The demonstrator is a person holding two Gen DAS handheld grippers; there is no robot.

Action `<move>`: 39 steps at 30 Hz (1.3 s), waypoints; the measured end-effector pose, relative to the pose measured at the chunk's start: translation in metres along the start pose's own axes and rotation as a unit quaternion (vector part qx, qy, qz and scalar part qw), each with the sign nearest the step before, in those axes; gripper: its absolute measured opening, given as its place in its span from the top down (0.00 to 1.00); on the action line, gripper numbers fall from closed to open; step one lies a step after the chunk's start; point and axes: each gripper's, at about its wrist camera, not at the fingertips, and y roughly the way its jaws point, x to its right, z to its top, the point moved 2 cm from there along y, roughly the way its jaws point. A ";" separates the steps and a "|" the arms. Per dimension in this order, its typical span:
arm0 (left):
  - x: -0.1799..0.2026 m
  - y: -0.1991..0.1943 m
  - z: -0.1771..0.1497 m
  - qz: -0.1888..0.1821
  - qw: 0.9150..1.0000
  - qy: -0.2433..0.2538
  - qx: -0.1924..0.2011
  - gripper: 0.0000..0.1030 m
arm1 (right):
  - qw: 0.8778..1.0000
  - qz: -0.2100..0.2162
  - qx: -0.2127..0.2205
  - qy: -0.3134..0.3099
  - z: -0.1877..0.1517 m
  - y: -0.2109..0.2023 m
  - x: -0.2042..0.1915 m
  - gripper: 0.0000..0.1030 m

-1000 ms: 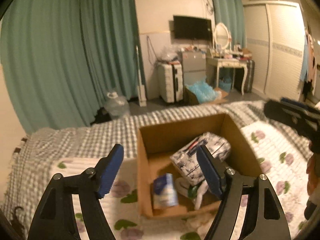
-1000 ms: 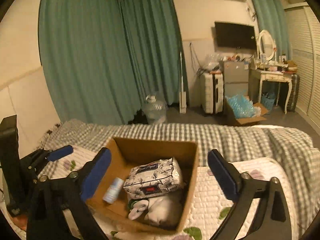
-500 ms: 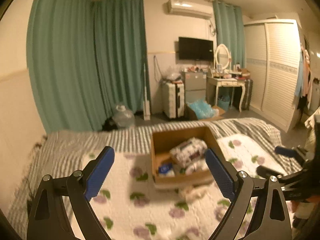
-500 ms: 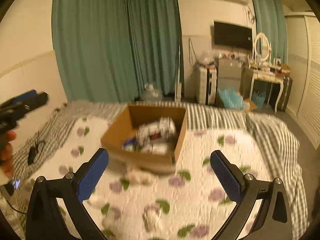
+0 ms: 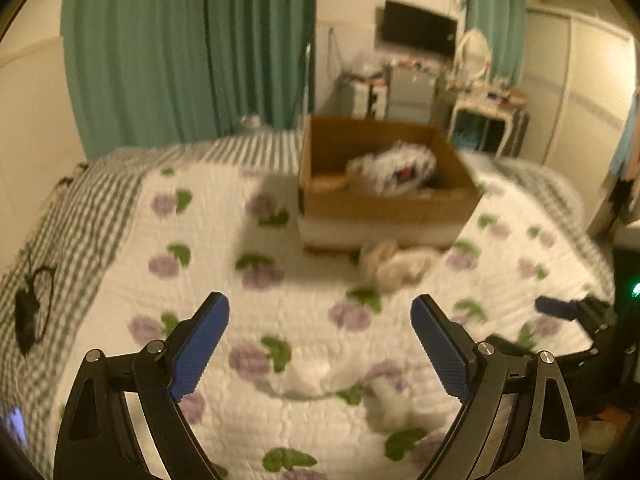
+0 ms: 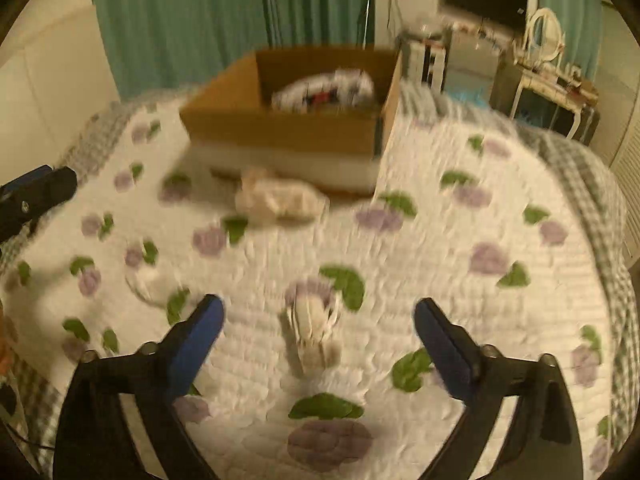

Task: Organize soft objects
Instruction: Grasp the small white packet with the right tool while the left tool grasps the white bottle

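lying on the floral quilt, the small white soft item sits just ahead of the right tool, whose jaws are spread wide and empty. it looks light and floppy, so pinching its bunched middle seems safest. the left tool is released too, holding nothing. a cream bundle rests against the cardboard box, which already holds a patterned soft pack.

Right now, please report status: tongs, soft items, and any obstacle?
Left tongs open, empty. Right tongs open, above small white item on quilt. Cream bundle beside box. Nothing blocking.
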 end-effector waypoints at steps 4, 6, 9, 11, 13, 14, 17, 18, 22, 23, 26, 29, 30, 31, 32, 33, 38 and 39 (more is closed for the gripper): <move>-0.001 0.020 -0.029 -0.010 0.999 -0.006 -0.036 0.09 | 0.998 0.003 -0.055 -0.009 -0.009 0.032 -0.007 0.38; 0.000 0.027 -0.038 -0.009 0.999 -0.008 -0.049 0.09 | 0.997 0.008 -0.076 -0.014 -0.011 0.042 -0.011 0.48; 0.002 0.032 -0.045 -0.002 0.998 0.000 -0.060 0.09 | 0.994 0.000 -0.104 -0.014 -0.016 0.057 -0.009 0.72; 0.005 0.030 -0.048 -0.009 0.998 0.001 -0.058 0.10 | 0.994 -0.002 -0.107 -0.010 -0.018 0.058 -0.006 0.76; 0.011 0.029 -0.053 -0.010 0.998 0.005 -0.061 0.10 | 0.995 0.000 -0.098 -0.007 -0.016 0.053 -0.004 0.76; 0.014 0.030 -0.057 -0.010 0.998 0.008 -0.068 0.10 | 0.996 0.001 -0.090 -0.004 -0.016 0.048 -0.003 0.76; 0.025 0.032 -0.074 -0.033 0.995 0.011 -0.089 0.10 | 0.997 -0.002 -0.071 0.003 -0.014 0.036 0.000 0.76; 0.027 0.032 -0.079 -0.040 0.995 0.012 -0.096 0.10 | 0.998 -0.004 -0.068 0.005 -0.012 0.034 0.001 0.76; 0.044 0.040 -0.099 -0.081 0.988 0.018 -0.132 0.11 | 0.998 -0.003 -0.061 0.009 -0.011 0.029 0.002 0.76; 0.048 0.042 -0.101 -0.089 0.987 0.020 -0.135 0.11 | 0.998 -0.003 -0.060 0.009 -0.011 0.030 0.000 0.76; 0.058 0.051 -0.103 -0.089 0.986 0.033 -0.137 0.11 | 0.998 -0.004 -0.059 0.008 -0.010 0.030 -0.001 0.76; 0.063 0.067 -0.101 -0.087 0.986 0.036 -0.140 0.11 | 0.998 -0.004 -0.060 0.009 -0.010 0.031 -0.001 0.76; 0.062 0.071 -0.101 -0.092 0.985 0.035 -0.140 0.11 | 0.998 -0.005 -0.061 0.010 -0.010 0.032 -0.001 0.76; 0.061 0.074 -0.101 -0.094 0.985 0.036 -0.137 0.11 | 0.998 -0.005 -0.062 0.010 -0.010 0.032 0.000 0.76; 0.060 0.075 -0.101 -0.097 0.985 0.037 -0.136 0.13 | 0.998 -0.005 -0.062 0.010 -0.010 0.033 0.000 0.76; 0.059 0.075 -0.103 -0.102 0.985 0.037 -0.134 0.19 | 0.998 -0.005 -0.063 0.010 -0.011 0.033 0.000 0.76; 0.059 0.063 -0.106 -0.117 0.984 0.047 -0.128 0.45 | 0.998 -0.007 -0.064 0.009 -0.010 0.034 0.001 0.76; 0.060 0.060 -0.108 -0.119 0.983 0.051 -0.127 0.50 | 0.998 -0.007 -0.063 0.009 -0.010 0.034 0.001 0.76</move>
